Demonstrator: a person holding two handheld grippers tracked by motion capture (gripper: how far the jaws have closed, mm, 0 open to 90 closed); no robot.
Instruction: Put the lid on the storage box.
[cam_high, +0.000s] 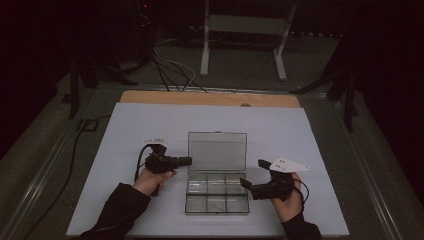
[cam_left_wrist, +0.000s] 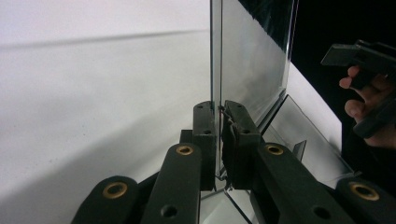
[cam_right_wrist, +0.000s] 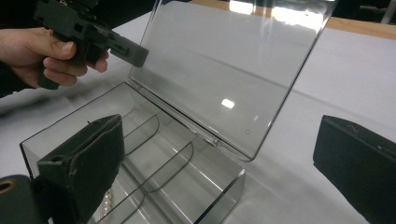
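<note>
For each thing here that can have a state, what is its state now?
Clear box: open, upright on the table.
Lid: raised, standing upright, pinched at its edge.
Left gripper: shut on the lid.
Right gripper: open, jaws apart over the box.
Pearl string: lying in a front compartment.

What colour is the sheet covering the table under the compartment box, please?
White; the sheet shows best in the high view, under the clear box.

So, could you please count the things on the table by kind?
Clear compartment box with its lid open: 1
Grippers, left gripper shut on the lid's edge and right gripper open beside the box: 2
Pearl string in the box: 1
Total: 4
</note>
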